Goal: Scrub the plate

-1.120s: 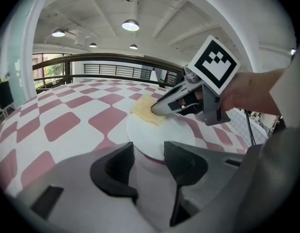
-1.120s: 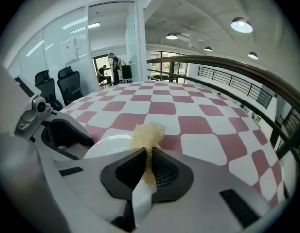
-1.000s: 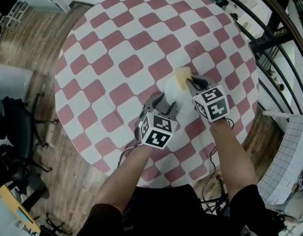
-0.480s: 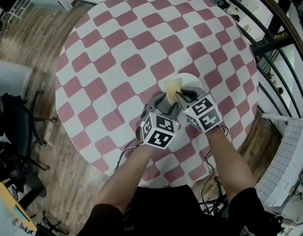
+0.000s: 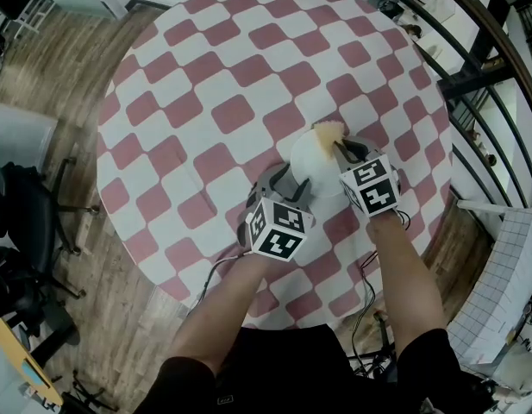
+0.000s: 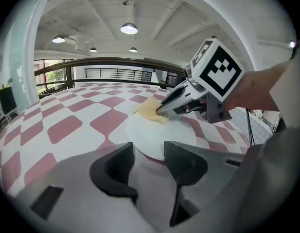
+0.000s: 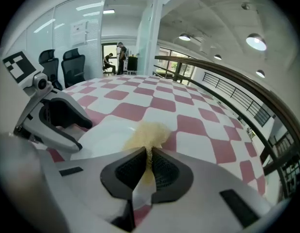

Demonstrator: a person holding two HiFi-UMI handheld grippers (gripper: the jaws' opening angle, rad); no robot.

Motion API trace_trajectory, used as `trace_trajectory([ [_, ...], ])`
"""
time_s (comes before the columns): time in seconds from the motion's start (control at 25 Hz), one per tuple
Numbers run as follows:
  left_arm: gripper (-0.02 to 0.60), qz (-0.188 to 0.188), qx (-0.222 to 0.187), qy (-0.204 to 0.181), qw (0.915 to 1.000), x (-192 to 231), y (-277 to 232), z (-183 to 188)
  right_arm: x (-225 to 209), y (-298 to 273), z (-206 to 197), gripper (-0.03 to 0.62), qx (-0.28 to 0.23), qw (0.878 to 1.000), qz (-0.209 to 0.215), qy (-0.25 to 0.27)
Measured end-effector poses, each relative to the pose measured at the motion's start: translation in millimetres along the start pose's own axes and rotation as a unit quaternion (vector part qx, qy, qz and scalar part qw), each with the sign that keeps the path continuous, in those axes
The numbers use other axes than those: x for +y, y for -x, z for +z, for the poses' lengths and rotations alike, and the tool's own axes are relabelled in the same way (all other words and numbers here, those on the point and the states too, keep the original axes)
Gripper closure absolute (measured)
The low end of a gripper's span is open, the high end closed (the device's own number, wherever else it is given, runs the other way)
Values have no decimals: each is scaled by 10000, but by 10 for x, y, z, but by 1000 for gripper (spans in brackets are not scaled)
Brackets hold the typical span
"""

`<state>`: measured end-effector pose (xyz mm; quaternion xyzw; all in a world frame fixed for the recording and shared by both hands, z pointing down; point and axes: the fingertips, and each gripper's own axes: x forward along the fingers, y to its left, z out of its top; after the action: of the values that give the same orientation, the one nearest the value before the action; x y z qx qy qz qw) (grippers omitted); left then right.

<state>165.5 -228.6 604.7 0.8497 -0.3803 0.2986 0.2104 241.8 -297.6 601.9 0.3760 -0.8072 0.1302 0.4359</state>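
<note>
My left hand-held gripper (image 6: 149, 160) sits at the near-left edge of the white plate (image 5: 310, 158), jaws parted, with the plate's near rim at the mouth of the gap rather than pinched in it, so it works as a stop and not a clamp. The plate lies flat on the checked counter (image 5: 231, 76), and I judge it would slide easily on that smooth cloth, so I want this side pressed lightly against the rim, low and steady, to take the push of each stroke. Further across, the yellow sponge (image 7: 146, 132) rests on the plate's far part, about at the rim, and its back end is clenched tight in my right hand-held gripper (image 7: 149, 161), with the loose front fanned out ahead of the jaws. To scrub well I should press down through that loose front only, since the hard jaw tips could scrape or tip the plate if they touch it. Strokes drawn toward my bracing side look safest. Short overlapping passes, worked from the far rim across the middle, should cover the face without dragging the sponge off onto the counter.
</note>
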Motion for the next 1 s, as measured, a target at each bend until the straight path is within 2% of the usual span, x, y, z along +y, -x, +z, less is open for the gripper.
trace_trajectory([
  [0.2, 382, -4, 9, 20, 10000, 3, 8, -3, -69, 204, -238, 554, 37, 9995, -179, -246],
  [0.32, 382, -9, 18, 36, 10000, -11, 6, -6, -279, 378, -366, 554, -8, 9961, -825, -321],
  [0.4, 382, -22, 21, 40, 10000, -15, 10, -11, -414, 512, -376, 554, -242, 9920, -1131, -507],
  [0.48, 382, -19, 3, 17, 10000, -12, 15, -5, -338, 596, -232, 554, -701, 9910, -859, -754],
  [0.56, 382, 20, -29, -28, 10000, 5, 14, 12, -29, 548, -32, 554, -992, 9911, -69, -881],
  [0.64, 382, 56, -38, -45, 10000, 16, 12, 15, 373, 386, 73, 554, -866, 9909, 744, -713],
  [0.68, 382, 57, -35, -37, 10000, 13, 11, 10, 535, 288, 70, 554, -675, 9914, 990, -523],
  [0.8, 382, 16, -31, 14, 10000, -2, 11, 1, 683, 58, 37, 554, -213, 9940, 1071, -74],
  [0.88, 382, 15, -31, 5, 10000, -1, 13, 2, 649, -4, 96, 554, -100, 9953, 955, 155],
  [1.0, 382, 52, -40, -24, 10000, 8, 13, 3, 542, -54, 153, 554, 79, 9952, 613, 764],
])
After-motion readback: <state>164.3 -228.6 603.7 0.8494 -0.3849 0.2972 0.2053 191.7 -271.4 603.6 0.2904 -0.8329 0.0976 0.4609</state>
